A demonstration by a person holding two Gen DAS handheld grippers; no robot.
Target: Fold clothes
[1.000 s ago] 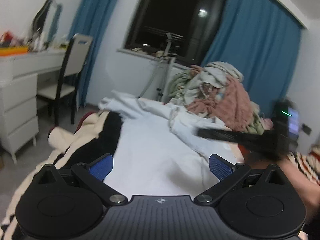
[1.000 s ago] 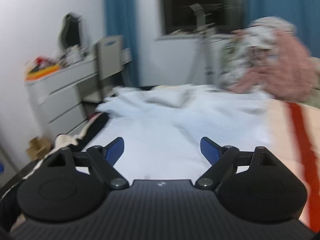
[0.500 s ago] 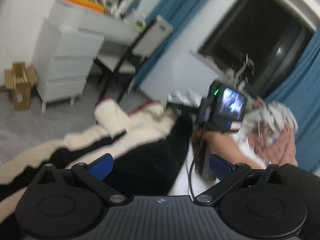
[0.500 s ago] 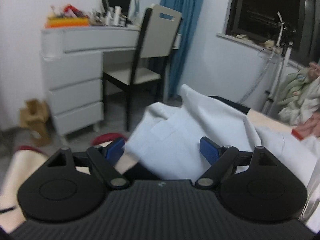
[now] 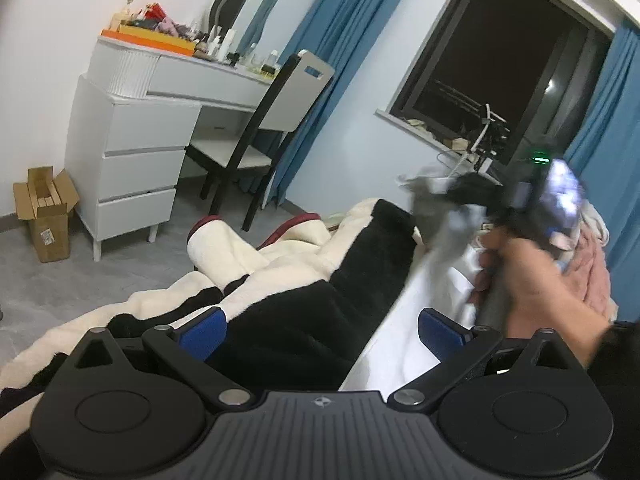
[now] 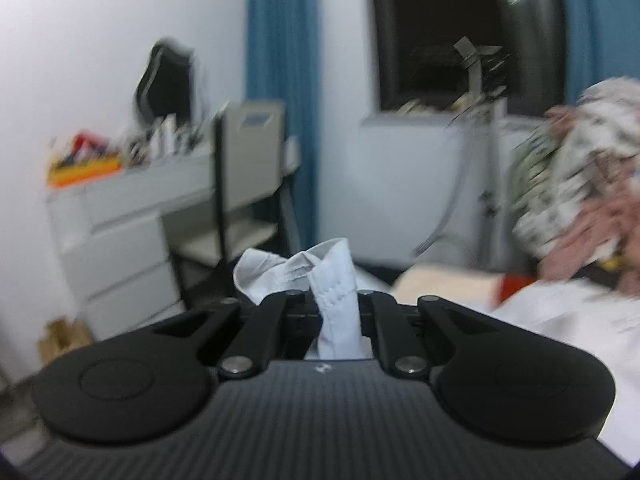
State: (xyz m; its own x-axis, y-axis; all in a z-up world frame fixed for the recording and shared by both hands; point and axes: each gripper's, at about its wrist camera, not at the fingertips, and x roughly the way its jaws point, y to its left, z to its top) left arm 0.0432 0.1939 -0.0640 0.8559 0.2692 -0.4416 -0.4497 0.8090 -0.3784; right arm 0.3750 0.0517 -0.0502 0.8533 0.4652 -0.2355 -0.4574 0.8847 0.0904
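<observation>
Bed blanket [image 5: 280, 304], cream with black bands: spread under my left gripper, covering the bed's near side.
Pile of clothes [image 6: 580, 172], pink and patterned: heaped at the far right of the bed.
White shirt [image 6: 334, 300]: lies over the blanket's right half; a stitched edge of it stands bunched up through my right gripper [image 6: 336, 312].
Right gripper: its jaws have just closed and are clamped on that shirt edge.
Left gripper [image 5: 322, 326]: blue pads [image 5: 202, 330] wide apart, nothing between them, above blanket and shirt.
Right hand [image 5: 536, 276]: blurred, gripping the handle.
</observation>
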